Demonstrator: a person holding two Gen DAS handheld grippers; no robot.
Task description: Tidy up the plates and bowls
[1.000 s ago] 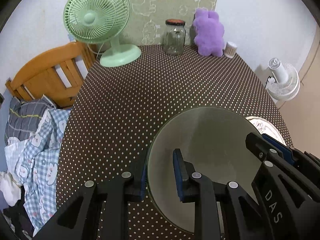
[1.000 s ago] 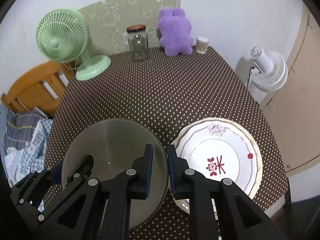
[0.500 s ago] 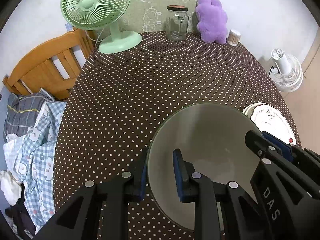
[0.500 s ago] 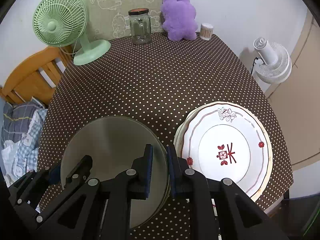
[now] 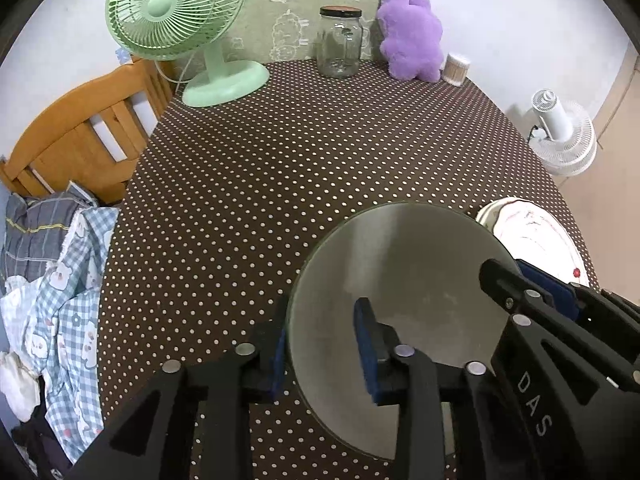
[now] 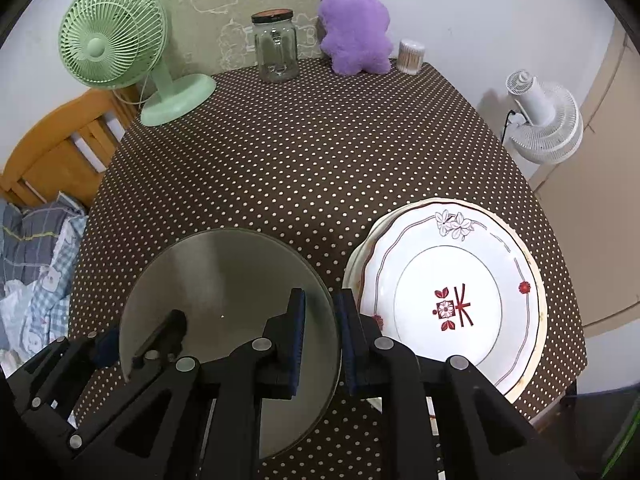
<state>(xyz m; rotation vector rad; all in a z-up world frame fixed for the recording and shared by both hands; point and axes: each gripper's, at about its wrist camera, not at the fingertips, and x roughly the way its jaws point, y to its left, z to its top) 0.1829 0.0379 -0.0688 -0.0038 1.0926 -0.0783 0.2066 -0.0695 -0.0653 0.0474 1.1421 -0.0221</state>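
the brown tablecloth with white polka dots point(image 6: 320, 168) covers the whole table, and the task's things sit at its near edge. the round grey metal plate point(image 6: 224, 280) lies on the cloth at the near left, just beside the stack of white china plates with red flower marks and a gold rim point(image 6: 452, 296) at the near right; the rims of the two come close, though whether they touch cannot be told.

the left gripper point(image 5: 320, 354) straddles the metal plate's left rim, one blue pad outside the rim and one over the plate's face. its jaws are opening, and a clear gap shows between the inner pad and the rim, so it no longer presses on the plate. the right gripper point(image 6: 322, 344) straddles the plate's right rim, its blue pads drawn close with only the thin rim between them (a firm pinch, as far as the view shows).

at the far edge stand the pale green desk fan point(image 6: 120, 48), the fluffy purple plush toy point(image 6: 356, 28), the clear glass jar with a dark lid point(image 6: 275, 46) and the small round tub of cotton swabs point(image 6: 411, 56).
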